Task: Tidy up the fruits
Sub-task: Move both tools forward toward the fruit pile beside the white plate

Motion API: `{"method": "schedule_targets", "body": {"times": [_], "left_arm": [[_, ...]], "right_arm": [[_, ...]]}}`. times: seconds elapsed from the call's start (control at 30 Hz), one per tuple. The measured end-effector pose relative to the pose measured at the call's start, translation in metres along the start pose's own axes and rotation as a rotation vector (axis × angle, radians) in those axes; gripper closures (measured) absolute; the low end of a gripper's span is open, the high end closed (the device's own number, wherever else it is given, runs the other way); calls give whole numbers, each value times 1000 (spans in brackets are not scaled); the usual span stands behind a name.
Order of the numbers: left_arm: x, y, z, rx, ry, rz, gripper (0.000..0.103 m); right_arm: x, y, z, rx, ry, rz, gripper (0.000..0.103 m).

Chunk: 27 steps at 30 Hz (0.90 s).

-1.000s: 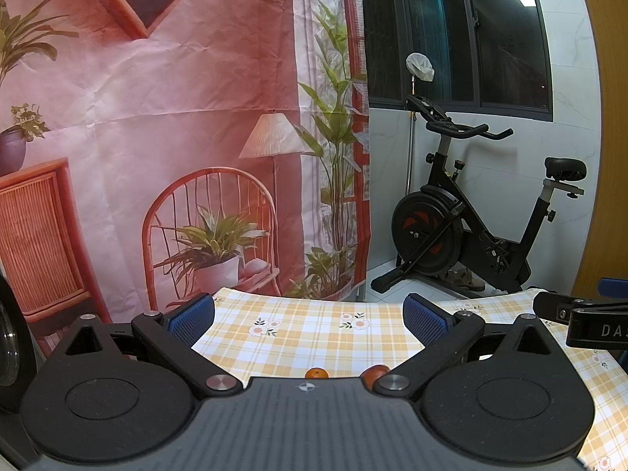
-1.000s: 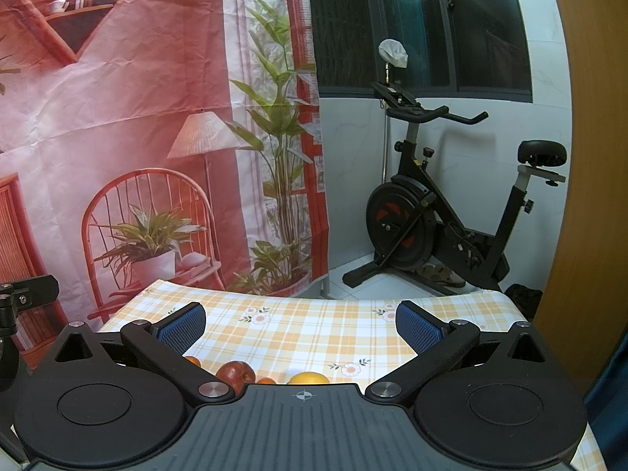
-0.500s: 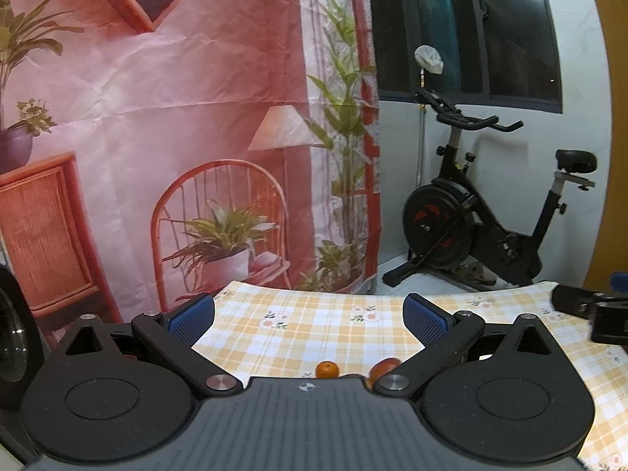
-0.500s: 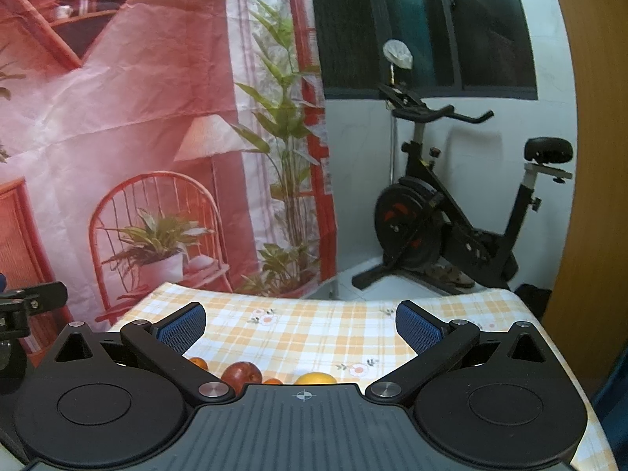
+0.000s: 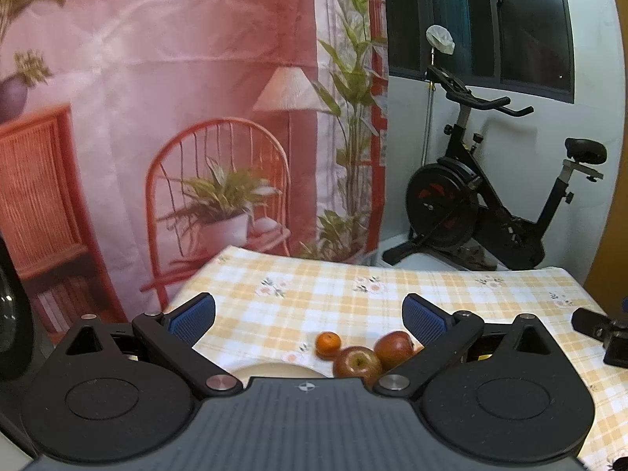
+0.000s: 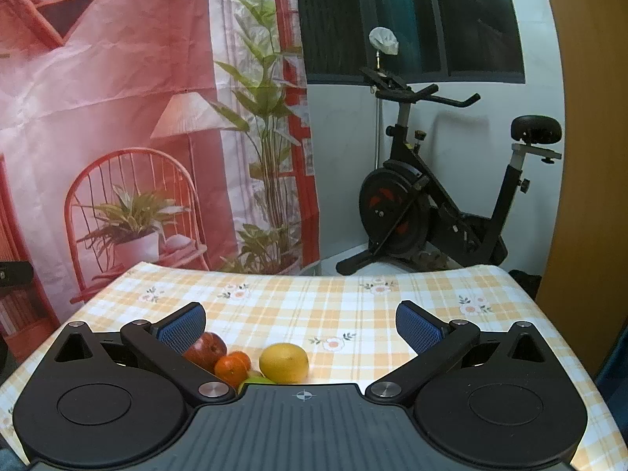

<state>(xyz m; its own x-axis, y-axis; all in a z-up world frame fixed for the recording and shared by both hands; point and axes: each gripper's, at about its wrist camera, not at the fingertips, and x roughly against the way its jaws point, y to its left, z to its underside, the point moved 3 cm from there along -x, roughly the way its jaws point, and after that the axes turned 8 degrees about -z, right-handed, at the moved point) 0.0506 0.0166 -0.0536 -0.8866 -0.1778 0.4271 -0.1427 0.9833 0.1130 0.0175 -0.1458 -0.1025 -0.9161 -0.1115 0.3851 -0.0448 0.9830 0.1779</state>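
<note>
Blue-padded jaws stand wide and empty on both your left gripper (image 5: 308, 316) and right gripper (image 6: 300, 324). Just past them on the checked tablecloth (image 6: 353, 306) lie your fruits: two apples (image 5: 358, 361) touching, a mandarin (image 5: 328, 344) beside them, and a yellow citrus (image 6: 283, 362). Farther back stands an exercise bike (image 6: 431, 212).

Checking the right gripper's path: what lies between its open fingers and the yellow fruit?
Nothing. In the right wrist view the yellow fruit sits on the checked tablecloth inside the open right gripper, with only bare cloth around it.
</note>
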Motion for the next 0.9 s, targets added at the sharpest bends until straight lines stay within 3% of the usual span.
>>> {"method": "schedule_targets", "body": {"times": [0.43,0.6,0.9], "left_arm": [[-23,-7,23,-4,15,53,9],[-41,-4,32,57,79,118,21],[-65,-20,45,63,122,172,21]], "right_arm": [[-25,-21,31,-15,46,-44,0],[-33,-33,43,-43,61,-56,0],[-49,-46,64,-34,123,-124,0]]}}
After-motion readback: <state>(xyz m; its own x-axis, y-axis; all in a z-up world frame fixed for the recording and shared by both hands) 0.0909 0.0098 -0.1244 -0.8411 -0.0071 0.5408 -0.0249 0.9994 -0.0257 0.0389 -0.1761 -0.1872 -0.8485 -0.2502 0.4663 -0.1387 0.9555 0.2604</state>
